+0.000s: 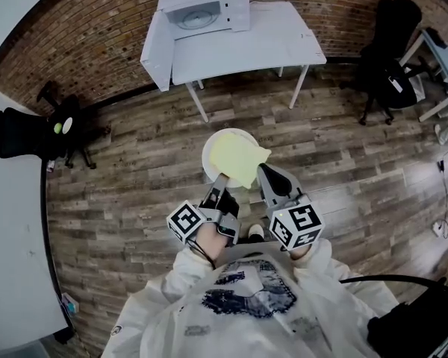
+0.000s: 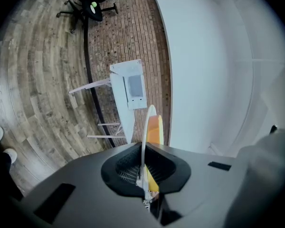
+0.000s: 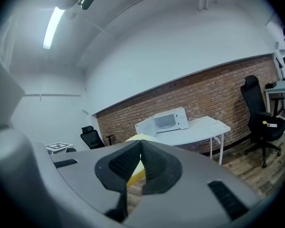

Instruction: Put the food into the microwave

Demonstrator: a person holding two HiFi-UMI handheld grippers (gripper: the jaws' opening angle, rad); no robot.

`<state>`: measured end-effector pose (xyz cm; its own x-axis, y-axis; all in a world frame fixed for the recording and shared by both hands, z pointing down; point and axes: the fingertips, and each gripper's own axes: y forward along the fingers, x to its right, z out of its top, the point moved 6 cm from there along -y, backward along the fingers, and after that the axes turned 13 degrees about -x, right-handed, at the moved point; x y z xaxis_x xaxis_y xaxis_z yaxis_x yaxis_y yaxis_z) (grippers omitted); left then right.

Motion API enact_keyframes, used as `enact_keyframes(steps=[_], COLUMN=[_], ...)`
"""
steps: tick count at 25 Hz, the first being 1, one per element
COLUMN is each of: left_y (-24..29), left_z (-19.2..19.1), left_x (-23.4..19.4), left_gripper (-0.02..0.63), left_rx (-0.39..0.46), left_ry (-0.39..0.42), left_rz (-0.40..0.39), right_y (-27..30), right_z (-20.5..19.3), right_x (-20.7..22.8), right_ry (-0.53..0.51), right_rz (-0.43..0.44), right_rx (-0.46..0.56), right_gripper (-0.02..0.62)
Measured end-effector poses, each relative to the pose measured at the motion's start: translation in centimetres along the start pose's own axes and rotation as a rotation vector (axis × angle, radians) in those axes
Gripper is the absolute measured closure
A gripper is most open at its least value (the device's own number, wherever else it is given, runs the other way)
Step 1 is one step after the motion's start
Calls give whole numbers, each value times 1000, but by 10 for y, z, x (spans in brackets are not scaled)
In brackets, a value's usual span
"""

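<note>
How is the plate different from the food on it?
The plate is white and round; the food is yellow with corners. The plate is wider, though the food pokes past its rim. The plate lies under, the food on top. Both are thin and flat.

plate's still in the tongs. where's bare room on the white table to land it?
The white table is bare from the microwave to its right edge, and along the front edge. The left end is crowded: the microwave body plus its open door swung past the corner. The floor between plate and table shows nothing in the way.
</note>
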<state>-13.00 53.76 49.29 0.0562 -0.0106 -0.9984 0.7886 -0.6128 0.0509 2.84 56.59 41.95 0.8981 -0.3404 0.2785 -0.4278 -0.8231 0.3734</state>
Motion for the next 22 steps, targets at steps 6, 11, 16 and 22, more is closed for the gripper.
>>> enact_keyframes(steps=[6,11,16,22], left_y=[12,26,41,63], left_z=[-11,-9,1,33], left_x=[-3,1,-4,-6], left_gripper=[586,586,586,586], left_rx=[18,24,16,13], left_ry=[-5,2,-3,-2], left_rz=[5,-17,-14,-15], right_y=[-6,-4,12,44], right_z=[4,8,10,23], right_x=[13,24,32,45], right_ry=[-22,-25,-28,-27], right_rz=[12,16,22,10], right_rx=[11,9,-2,-9], right_gripper=[580,580,580,580])
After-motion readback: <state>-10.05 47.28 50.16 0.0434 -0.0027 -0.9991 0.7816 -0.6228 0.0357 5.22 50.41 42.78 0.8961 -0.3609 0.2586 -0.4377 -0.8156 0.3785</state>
